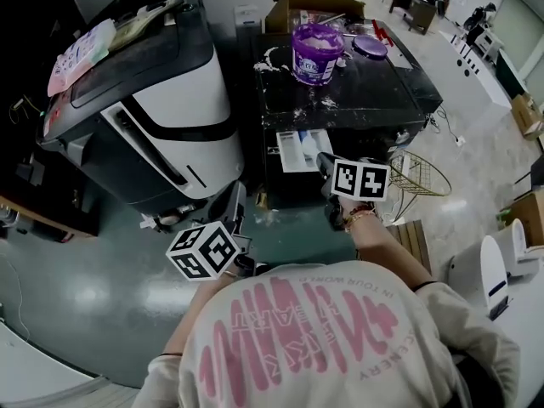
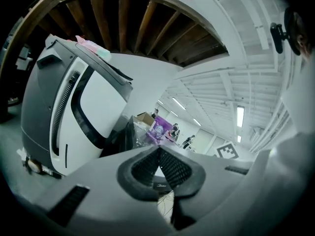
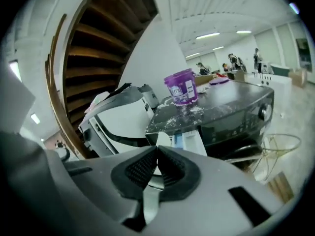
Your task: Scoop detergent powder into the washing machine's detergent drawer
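The purple detergent tub [image 1: 316, 53] [image 3: 181, 87] stands open on the black washing machine [image 1: 340, 100], with white powder spilled around it. The white detergent drawer [image 1: 302, 150] [image 3: 189, 139] is pulled out of the machine's front. My right gripper [image 1: 324, 165] [image 3: 157, 146] hovers at the drawer's near right corner. Its jaws are shut on the thin handle of a white scoop [image 3: 150, 198], whose end pokes out past the tips. My left gripper [image 1: 236, 197] [image 2: 159, 149] hangs lower left of the drawer, shut and holding nothing.
A large grey-and-white appliance [image 1: 144, 100] [image 2: 64, 117] stands to the left of the washer. The tub's purple lid [image 1: 370, 46] lies at the back right of the washer top. A gold wire basket [image 1: 421, 177] sits on the floor to the right, with a cardboard box [image 1: 297, 7] behind.
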